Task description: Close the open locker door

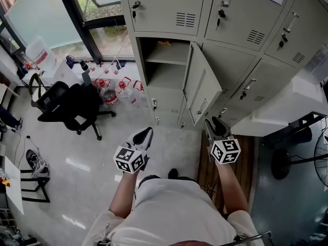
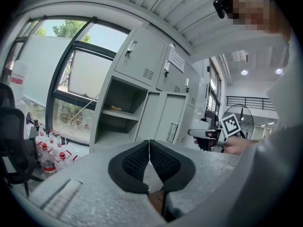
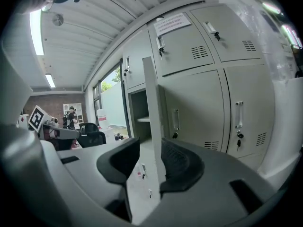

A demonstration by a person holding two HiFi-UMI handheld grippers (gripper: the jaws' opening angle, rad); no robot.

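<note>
The grey lockers (image 1: pixel 241 19) fill the top of the head view. One door (image 1: pixel 201 83) stands swung out toward me, beside its bare shelved compartment (image 1: pixel 163 60). My right gripper (image 1: pixel 213 126) hovers just below the door's lower corner, jaws open. In the right gripper view the door's free edge (image 3: pixel 150 108) runs down through the gap of that gripper (image 3: pixel 150 167); the left pad stands apart from it, and I cannot make out contact at the right pad. My left gripper (image 1: pixel 145 136) is held off to the left, shut and empty (image 2: pixel 149 156), facing the open compartment (image 2: pixel 118 105).
A black office chair (image 1: pixel 72 104) and several red-capped water bottles (image 1: pixel 115 88) stand on the floor at the left by the window. A white counter (image 1: pixel 289 104) juts out at the right with a fan (image 1: pixel 319 158) below it. Neighbouring locker doors are closed.
</note>
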